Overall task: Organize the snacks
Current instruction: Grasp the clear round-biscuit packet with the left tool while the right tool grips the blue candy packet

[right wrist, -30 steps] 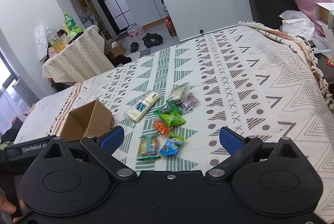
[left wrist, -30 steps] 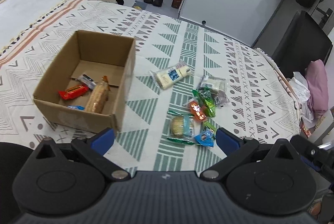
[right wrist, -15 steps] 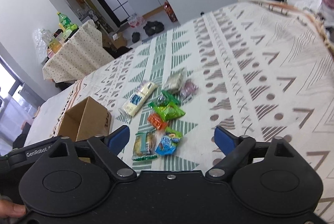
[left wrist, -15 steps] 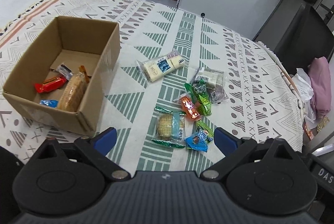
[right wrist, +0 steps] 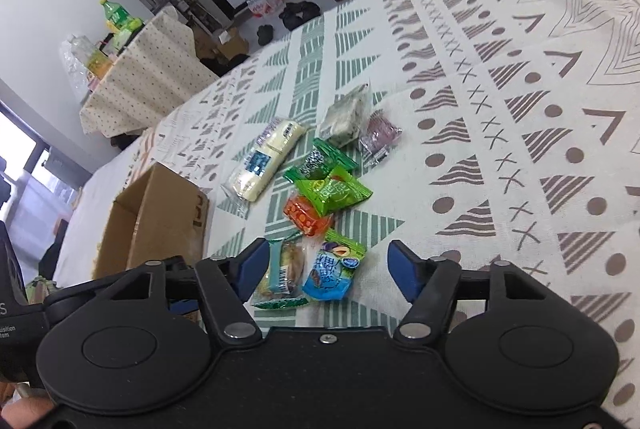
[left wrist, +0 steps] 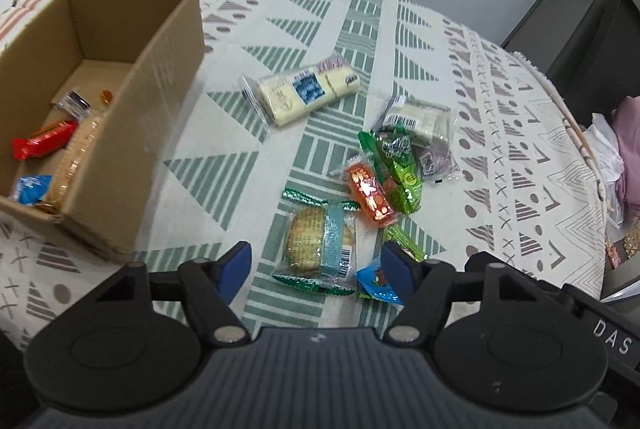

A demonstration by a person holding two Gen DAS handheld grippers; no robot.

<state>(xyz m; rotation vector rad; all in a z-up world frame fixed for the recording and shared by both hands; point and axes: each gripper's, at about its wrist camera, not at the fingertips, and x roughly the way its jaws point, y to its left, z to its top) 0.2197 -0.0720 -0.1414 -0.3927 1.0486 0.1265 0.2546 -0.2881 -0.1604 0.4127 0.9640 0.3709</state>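
Snacks in crinkly wrappers (left wrist: 362, 165) lie mid-bed beside the brown cardboard box (left wrist: 160, 101), left gripper (left wrist: 318, 265) and right gripper (right wrist: 326, 271) half-open, just been closing, nothing gripped.

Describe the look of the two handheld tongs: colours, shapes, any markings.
Left tongs: black linkage arms with silver pivot pins, two round black discs, ribbed grey body, blue fingertips. Right tongs: same layout on a smooth black body with one centre screw. White lettering marks each tool's side.

Open cardboard box (left wrist: 160, 77) already holds a red bar (left wrist: 42, 143) and a few other wrapped bits. Rest of the snacks (left wrist: 380, 173) lie loose in a cluster beside it on the patterned bedspread.
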